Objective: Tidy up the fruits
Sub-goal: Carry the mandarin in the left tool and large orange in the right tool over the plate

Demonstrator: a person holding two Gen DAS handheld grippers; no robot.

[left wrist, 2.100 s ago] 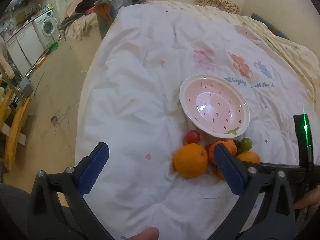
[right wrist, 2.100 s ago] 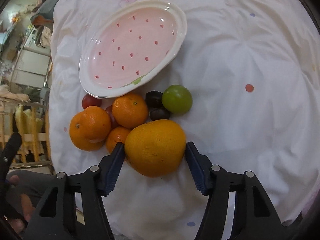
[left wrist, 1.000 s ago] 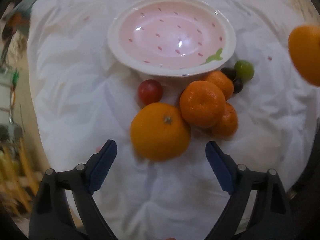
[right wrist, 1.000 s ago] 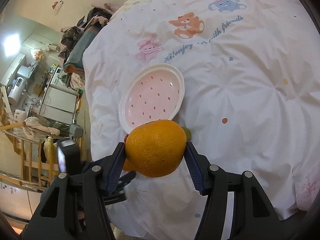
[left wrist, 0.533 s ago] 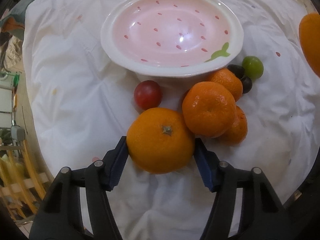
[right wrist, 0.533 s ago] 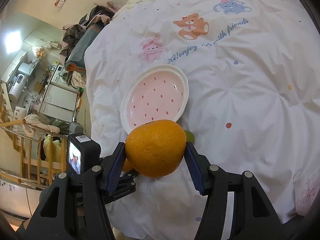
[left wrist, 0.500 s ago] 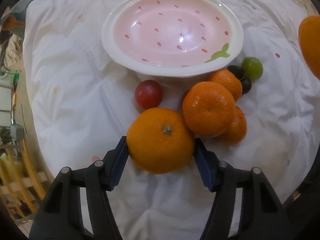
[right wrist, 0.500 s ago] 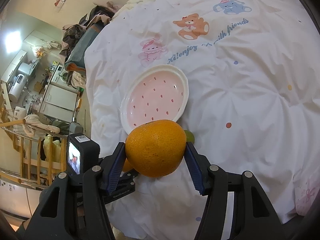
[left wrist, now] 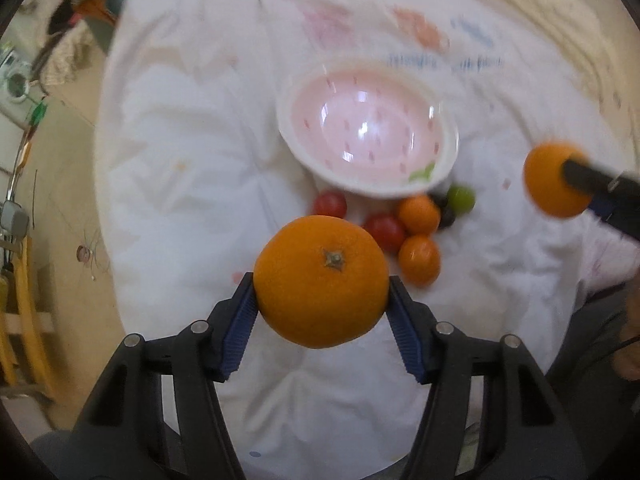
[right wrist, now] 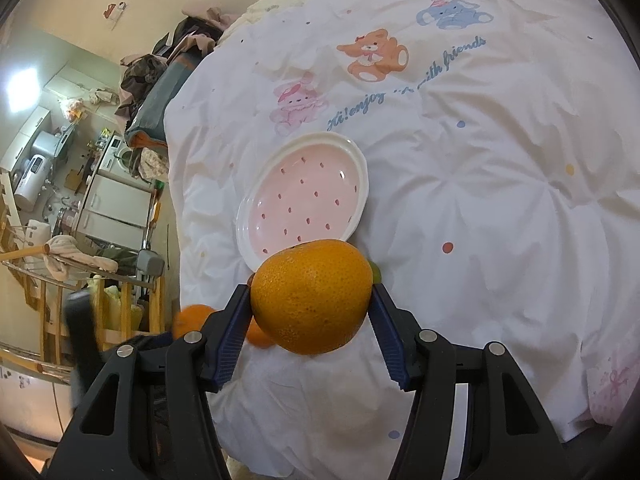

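Observation:
My left gripper [left wrist: 322, 304] is shut on a large orange [left wrist: 322, 280], stem facing the camera, held in the air above the white bedspread. My right gripper [right wrist: 310, 312] is shut on a second large orange [right wrist: 312, 296], also in the air; that orange [left wrist: 554, 178] shows at the right of the left wrist view. A pink dotted bowl [left wrist: 368, 136] [right wrist: 304, 200] lies empty on the bed. Just below it sit two red tomatoes [left wrist: 330, 204], two small oranges [left wrist: 418, 258], a green fruit [left wrist: 460, 199] and dark fruits [left wrist: 446, 216].
The white bedspread [right wrist: 480, 200] with printed animals covers the bed. Its left edge drops to the floor, where wooden rails [right wrist: 132, 304], a clothes pile [right wrist: 160, 68] and kitchen units [right wrist: 112, 200] stand. A person's hand [left wrist: 628, 348] is at the right border.
My left gripper shut on the large orange beside the fruit pile and lifted it off the bedspread, uncovering a second tomato. The right gripper kept its orange still in the air.

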